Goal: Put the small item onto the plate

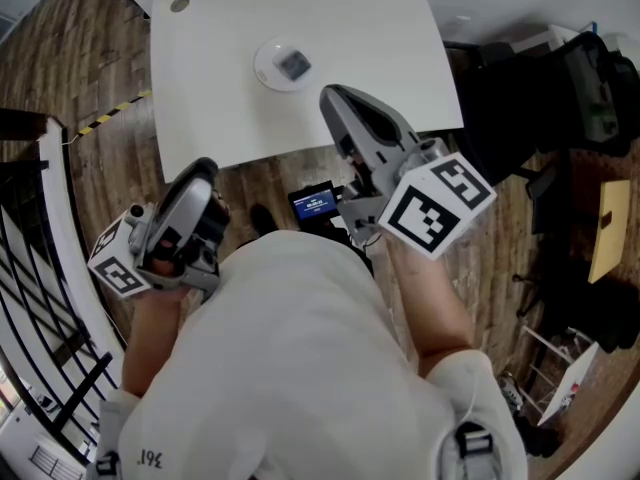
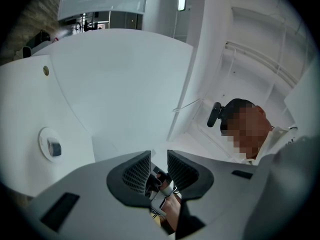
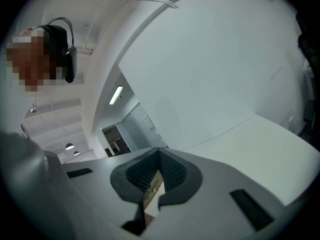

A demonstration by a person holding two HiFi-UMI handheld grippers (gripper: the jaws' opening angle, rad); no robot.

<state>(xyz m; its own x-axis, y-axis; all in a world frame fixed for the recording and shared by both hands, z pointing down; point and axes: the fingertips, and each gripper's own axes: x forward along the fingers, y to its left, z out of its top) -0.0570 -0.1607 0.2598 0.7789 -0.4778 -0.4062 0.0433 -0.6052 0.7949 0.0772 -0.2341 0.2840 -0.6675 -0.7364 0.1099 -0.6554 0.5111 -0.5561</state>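
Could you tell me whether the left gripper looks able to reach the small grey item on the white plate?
Probably yes: the left gripper, jaws apart and empty, hangs short of the white table, and nothing stands between it and the small grey item on the round white plate.

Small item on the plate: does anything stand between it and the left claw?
Nothing visible does. Only bare table lies between the left claw and the item, which already sits on the plate.

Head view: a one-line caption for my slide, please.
Small item on the plate on a white table; left gripper open, right gripper shut, both empty.
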